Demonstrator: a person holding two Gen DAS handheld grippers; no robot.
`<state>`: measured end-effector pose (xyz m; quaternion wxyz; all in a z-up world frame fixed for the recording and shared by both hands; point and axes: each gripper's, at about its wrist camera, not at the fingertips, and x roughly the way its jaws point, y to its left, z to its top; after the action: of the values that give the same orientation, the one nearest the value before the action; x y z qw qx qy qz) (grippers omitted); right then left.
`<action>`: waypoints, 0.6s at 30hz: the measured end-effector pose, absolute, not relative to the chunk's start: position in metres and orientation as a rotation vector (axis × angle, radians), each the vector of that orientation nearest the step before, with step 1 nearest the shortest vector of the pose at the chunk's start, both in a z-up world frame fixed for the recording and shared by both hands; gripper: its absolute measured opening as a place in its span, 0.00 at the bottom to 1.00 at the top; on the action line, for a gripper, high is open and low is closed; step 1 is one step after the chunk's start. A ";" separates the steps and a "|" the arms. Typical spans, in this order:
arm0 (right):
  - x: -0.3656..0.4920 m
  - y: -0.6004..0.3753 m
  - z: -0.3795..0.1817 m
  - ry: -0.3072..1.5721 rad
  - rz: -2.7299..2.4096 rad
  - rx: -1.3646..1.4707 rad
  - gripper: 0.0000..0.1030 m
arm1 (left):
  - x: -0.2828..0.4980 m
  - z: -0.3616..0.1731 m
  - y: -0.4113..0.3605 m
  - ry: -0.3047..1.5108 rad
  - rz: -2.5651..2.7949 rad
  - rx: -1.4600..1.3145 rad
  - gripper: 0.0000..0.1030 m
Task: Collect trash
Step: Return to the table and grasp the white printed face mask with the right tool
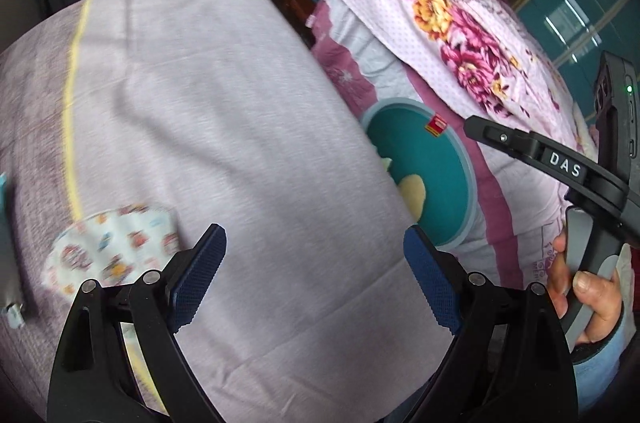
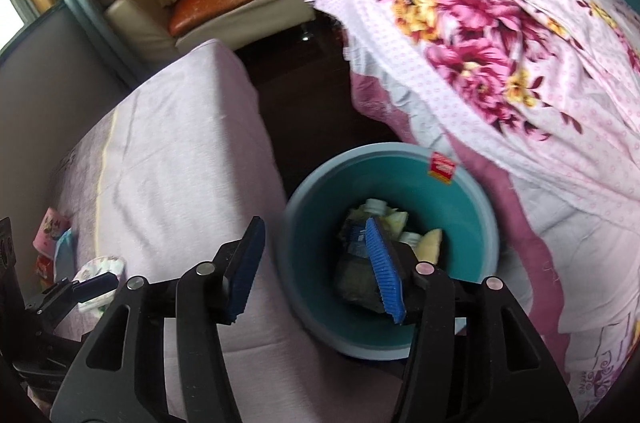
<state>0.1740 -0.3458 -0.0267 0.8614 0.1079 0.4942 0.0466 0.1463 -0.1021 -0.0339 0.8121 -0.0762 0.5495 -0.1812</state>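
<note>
The left gripper [image 1: 316,279] hangs over the lilac-covered bed [image 1: 224,95], jaws spread and empty. A patterned paper wrapper [image 1: 116,247] lies just left of them near the bed's left edge. The right gripper [image 2: 316,267], released and holding nothing, hovers above the teal bin [image 2: 472,219], which holds bottles and peels.

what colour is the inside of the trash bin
Teal inside the trash bin, with a grey-blue rim; clearest in the right wrist view.
</note>
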 end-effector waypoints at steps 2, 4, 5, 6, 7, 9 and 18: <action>0.171 -0.328 -0.024 1.045 0.130 0.209 0.57 | 0.140 -0.030 -0.086 1.159 -0.370 -0.185 0.88; 0.168 -0.312 -0.022 1.053 0.161 0.196 0.59 | 0.133 -0.026 -0.072 1.144 -0.356 -0.201 0.89; 0.166 -0.301 -0.021 1.059 0.182 0.185 0.61 | 0.129 -0.023 -0.064 1.134 -0.347 -0.208 0.89; 0.164 -0.289 -0.020 1.065 0.203 0.174 0.61 | 0.126 -0.022 -0.058 1.127 -0.341 -0.213 0.89; 0.163 -0.283 -0.020 1.068 0.213 0.169 0.63 | 0.122 -0.020 -0.049 1.119 -0.330 -0.219 0.89; 0.160 -0.262 -0.018 1.079 0.251 0.152 0.63 | 0.116 -0.018 -0.033 1.108 -0.309 -0.232 0.89; 0.154 -0.172 -0.023 1.151 0.406 0.072 0.66 | 0.090 -0.013 0.049 1.059 -0.182 -0.296 0.89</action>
<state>0.1544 -0.1721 -0.0231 0.8189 0.0336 0.5404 0.1904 0.0895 0.0494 -0.0127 0.8488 -0.1406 0.5023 -0.0865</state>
